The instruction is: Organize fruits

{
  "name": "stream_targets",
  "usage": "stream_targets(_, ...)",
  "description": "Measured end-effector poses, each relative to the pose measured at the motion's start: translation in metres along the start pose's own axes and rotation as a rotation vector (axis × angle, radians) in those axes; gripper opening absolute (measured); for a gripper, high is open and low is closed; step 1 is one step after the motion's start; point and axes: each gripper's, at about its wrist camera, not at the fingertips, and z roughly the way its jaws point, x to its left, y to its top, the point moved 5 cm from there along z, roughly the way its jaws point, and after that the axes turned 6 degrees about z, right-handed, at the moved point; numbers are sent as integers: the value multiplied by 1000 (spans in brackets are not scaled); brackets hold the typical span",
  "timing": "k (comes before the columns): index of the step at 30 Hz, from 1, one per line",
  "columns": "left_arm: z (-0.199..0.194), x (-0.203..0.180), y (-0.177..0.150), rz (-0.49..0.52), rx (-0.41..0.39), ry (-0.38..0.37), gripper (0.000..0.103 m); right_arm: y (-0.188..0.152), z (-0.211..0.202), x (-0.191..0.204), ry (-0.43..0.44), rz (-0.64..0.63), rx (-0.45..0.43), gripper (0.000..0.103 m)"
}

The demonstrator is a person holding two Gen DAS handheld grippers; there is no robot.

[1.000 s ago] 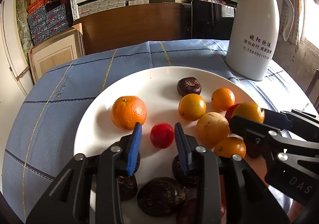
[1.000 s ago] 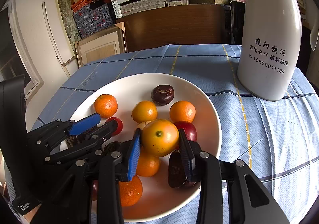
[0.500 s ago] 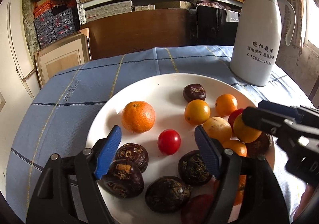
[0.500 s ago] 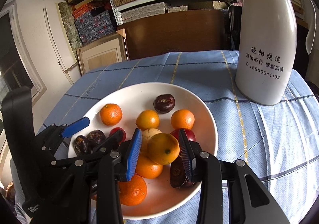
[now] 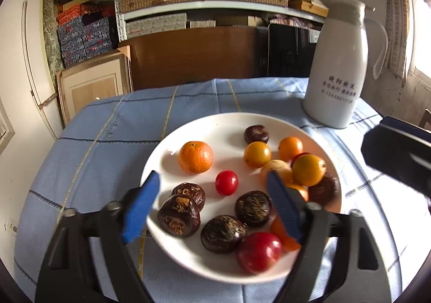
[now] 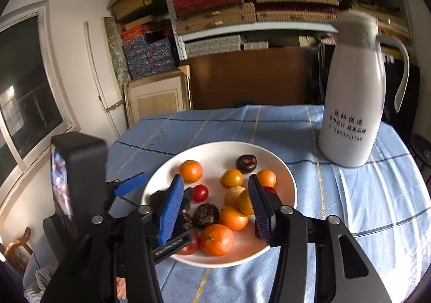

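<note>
Fruits (image 5: 195, 156) fill plate (image 5: 229, 122); only right-wrist view shows window (image 6: 21, 92).

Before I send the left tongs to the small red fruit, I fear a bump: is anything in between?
Nothing visible: the left tongs stand open with the small red fruit straight ahead; dark fruits flank the path.

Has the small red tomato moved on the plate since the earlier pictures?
No. The small red tomato keeps its place just below-right of the big orange; only the left gripper opened around it.
</note>
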Motion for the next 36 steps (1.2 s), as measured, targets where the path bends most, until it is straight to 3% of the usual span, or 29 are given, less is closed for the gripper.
stream_targets(9,-57,4,-29,-20,-30,31,88,-12,-60,24,48,-28,-81,61)
stream_targets(15,-90,12,-58,-77,-41,45,92,-45,-81,19,56,-20,-85,65)
stream_targets(22,-108,-3,-96,-63,-15,42,98,-103,-64,-7,4,6,43,85)
stream_targets(26,-106,-13,-119,-65,52,20,98,-131,-54,-19,-79,14,115,99)
stream_targets(28,-103,-15,-125,-58,92,45,98,-137,-51,-26,-135,25,128,99)
stream_targets(31,-107,-15,-123,-33,74,91,98,-138,-51,-30,-176,40,123,99)
stream_targets(36,-116,-21,-117,8,43,131,98,-128,-64,-30,-201,42,15,99)
